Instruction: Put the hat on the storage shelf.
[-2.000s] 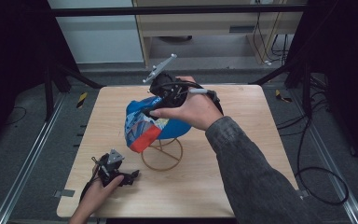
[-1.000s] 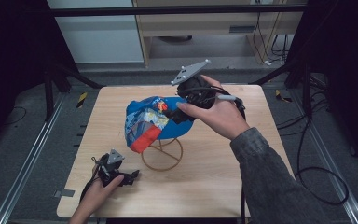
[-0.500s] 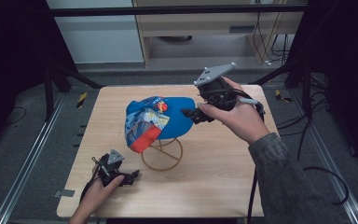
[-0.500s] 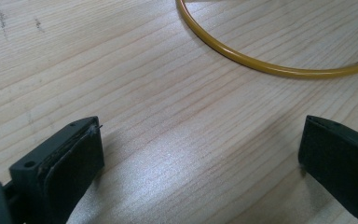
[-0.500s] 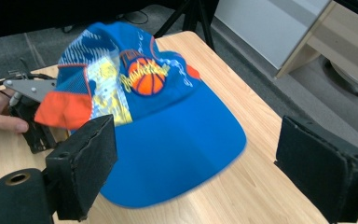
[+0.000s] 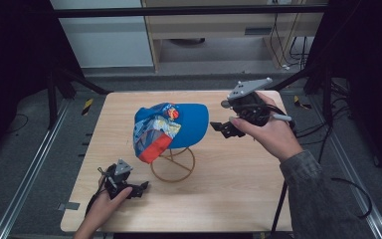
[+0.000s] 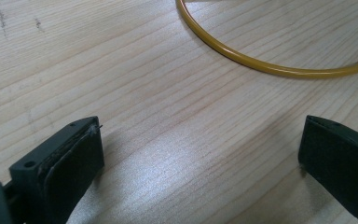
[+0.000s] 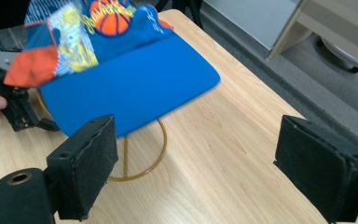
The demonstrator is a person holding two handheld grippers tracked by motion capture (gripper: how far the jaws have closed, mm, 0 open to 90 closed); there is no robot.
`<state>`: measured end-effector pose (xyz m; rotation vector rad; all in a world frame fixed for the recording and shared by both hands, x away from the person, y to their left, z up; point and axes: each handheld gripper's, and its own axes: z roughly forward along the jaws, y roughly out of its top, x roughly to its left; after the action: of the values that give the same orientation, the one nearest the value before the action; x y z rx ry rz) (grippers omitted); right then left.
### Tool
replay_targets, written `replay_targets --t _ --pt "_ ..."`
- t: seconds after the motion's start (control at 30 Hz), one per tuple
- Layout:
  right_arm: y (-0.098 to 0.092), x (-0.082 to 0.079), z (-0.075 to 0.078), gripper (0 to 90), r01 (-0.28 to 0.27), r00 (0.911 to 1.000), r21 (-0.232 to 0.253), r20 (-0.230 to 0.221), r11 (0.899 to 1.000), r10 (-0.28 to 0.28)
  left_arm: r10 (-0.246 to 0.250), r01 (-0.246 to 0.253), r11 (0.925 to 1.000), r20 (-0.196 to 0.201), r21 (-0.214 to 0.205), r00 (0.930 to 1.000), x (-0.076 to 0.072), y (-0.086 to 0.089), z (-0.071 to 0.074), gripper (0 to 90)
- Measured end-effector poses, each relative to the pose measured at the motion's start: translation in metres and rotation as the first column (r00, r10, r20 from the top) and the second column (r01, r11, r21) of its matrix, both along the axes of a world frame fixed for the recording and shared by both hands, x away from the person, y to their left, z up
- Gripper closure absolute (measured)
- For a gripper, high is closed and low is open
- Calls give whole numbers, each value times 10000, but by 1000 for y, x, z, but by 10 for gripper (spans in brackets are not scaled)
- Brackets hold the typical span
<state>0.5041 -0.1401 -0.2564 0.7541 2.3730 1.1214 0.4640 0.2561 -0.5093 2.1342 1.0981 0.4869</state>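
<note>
A blue cap with a basketball print and an orange patch hangs on a gold wire stand at the middle of the wooden table. My right gripper hovers open just right of the cap's brim, apart from it. In the right gripper view the brim lies ahead of the right gripper, whose jaws stand wide with nothing between them. My left gripper rests open on the table at the front left. Ahead of the left gripper curves the stand's base ring.
The table's far edge drops to a grey floor with a cabinet behind. Dark frame posts stand at both sides of the table. In the right gripper view the other hand and its gripper lie beyond the stand.
My right gripper has drawn back to the right, away from the cap, which stays on the stand. The left gripper has not moved.
</note>
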Motion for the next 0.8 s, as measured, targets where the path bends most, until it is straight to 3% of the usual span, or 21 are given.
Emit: replay_targets --t 0.5,0.8 --pt "-36 -10 -28 138 432 9987 12 -270 9991 -431 -11 11 10000 -34 11 10000 0 0 0 0" --pt "-49 -12 -55 146 656 9965 -105 -521 9978 -661 -12 12 10000 -35 10 10000 0 0 0 0"
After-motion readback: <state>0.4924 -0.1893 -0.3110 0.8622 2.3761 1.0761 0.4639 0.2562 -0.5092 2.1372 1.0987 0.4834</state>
